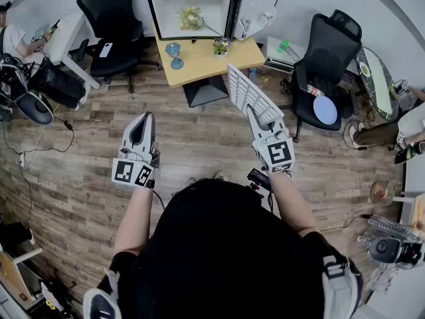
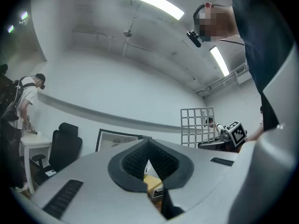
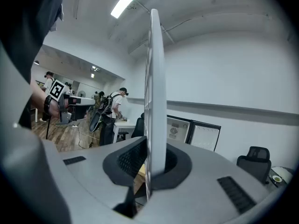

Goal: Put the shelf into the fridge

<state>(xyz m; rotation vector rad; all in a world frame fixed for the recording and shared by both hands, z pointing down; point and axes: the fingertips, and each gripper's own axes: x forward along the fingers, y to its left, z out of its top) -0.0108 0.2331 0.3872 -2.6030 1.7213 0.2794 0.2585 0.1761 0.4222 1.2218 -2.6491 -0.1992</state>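
1. The right tool [image 1: 254, 113] is gripping the near edge of the white wire shelf [image 1: 251, 93]. In the right gripper view its jaws are pressing on the shelf's two faces, and the shelf is standing edge-on between the pads, rising toward 12 o'clock.
2. The shelf is hanging tilted in the air above the wood floor [image 1: 86, 178], outside the fridge. It is stretching from the right tool toward 11 o'clock, with its far corner ending close to the front right edge of the tabletop [image 1: 199, 62].
3. The left tool [image 1: 142, 120] is hovering over the floor at 9 o'clock from the right tool, well apart from it. Its jaws are drawn together and are carrying nothing.
4. The fridge [image 1: 159, 8] is sitting on the tabletop at 12 o'clock from the person. Its door [image 1: 260, 4] is swinging wide open on the 3 o'clock side, and a yellow-green plant [image 1: 190, 17] is lying inside.
5. In front of the fridge, the tabletop is also carrying a blue goblet [image 1: 174, 53] and, at 3 o'clock from the goblet, a small potted plant [image 1: 221, 46].
6. Two black office chairs are flanking the tabletop, one [image 1: 109, 18] at 9 o'clock from it and the other [image 1: 325, 58] at 3 o'clock.
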